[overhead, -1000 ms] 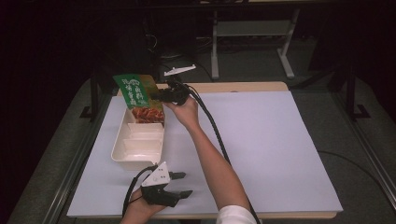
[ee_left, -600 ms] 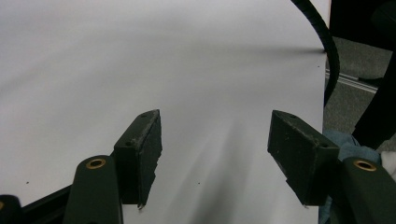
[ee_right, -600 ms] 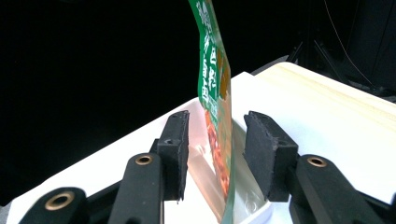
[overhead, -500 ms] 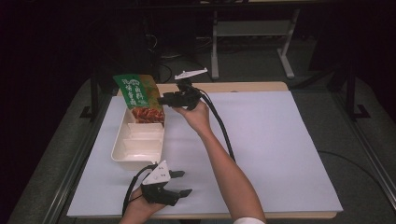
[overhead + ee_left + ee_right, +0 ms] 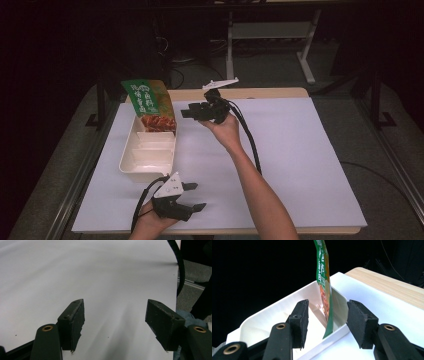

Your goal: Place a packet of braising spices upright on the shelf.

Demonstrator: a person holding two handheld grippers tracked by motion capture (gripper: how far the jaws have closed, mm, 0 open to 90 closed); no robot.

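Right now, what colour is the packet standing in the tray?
Green and orange packet; right gripper view.

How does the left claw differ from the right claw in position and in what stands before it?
The left claw lies low at the near table edge; the right claw is raised beside the cream plastic compartment tray. Only white paper lies before the left; the right faces the upright green snack pouch. Both are open and empty.

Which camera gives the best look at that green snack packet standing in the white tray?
The high view: it shows the green packet face-on, standing at the far end of the white tray. The right gripper view sees the packet edge-on. The left gripper view looks across the white table cover.
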